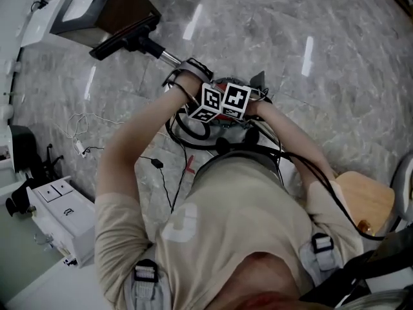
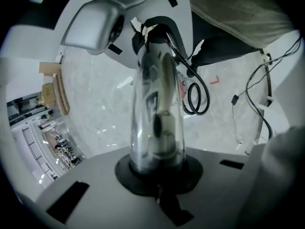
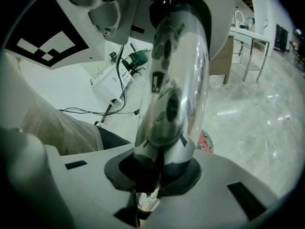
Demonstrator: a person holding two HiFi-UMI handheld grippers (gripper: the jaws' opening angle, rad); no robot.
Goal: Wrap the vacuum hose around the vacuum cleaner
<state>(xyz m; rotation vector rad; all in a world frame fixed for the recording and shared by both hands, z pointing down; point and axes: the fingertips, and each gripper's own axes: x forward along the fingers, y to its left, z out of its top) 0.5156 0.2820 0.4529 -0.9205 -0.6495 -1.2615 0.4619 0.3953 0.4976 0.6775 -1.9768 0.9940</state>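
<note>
Judging from how things lie, the likeliest failure is a loop of the black hose springing loose. It is seen coiled at about eight o'clock of the two crowded grippers, against the vacuum cleaner, which sits on the floor right under the hands. Such ribbed, elastic tubing is expected to uncoil unless it is kept under tension. The left gripper is shown with its jaws pressed fully together and nothing made out between them, so no hold on the hose is shown there. The right gripper is shown with its jaws narrow, nearly touching, and whether anything thin is pinched at their tips cannot be told. The jaws are glossy, rounded and mirror-like, so little bite on smooth plastic is to be counted on. A thin black cable loop could be wound in by mistake. The rigid metal wand and the flat, dark floor head, at eleven o'clock, could be dragged over the polished, marbled grey floor if the hose is pulled hard. A smooth wooden seat stands at four o'clock, well apart
</note>
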